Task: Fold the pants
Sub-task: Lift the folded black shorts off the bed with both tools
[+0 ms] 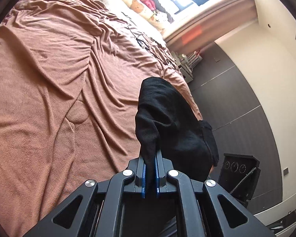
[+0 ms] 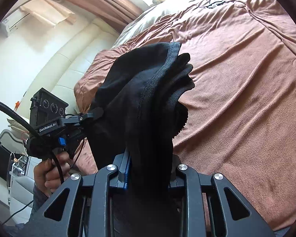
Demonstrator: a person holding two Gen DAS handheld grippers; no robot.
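Evidently both tools have the black pants [image 2: 144, 102] pinched and lifted clear of the brown bedspread [image 1: 49, 79]: the left gripper [image 1: 150, 174] has its blue pads [image 1: 143, 177] closed tight on a thin edge of cloth, while the right gripper [image 2: 148, 174] clamps a thicker bunch, a ribbed hem [image 2: 163, 67] draping over the top. Holding two points aloft probably lets the garment hang so it can be spread flat on the bed for folding.
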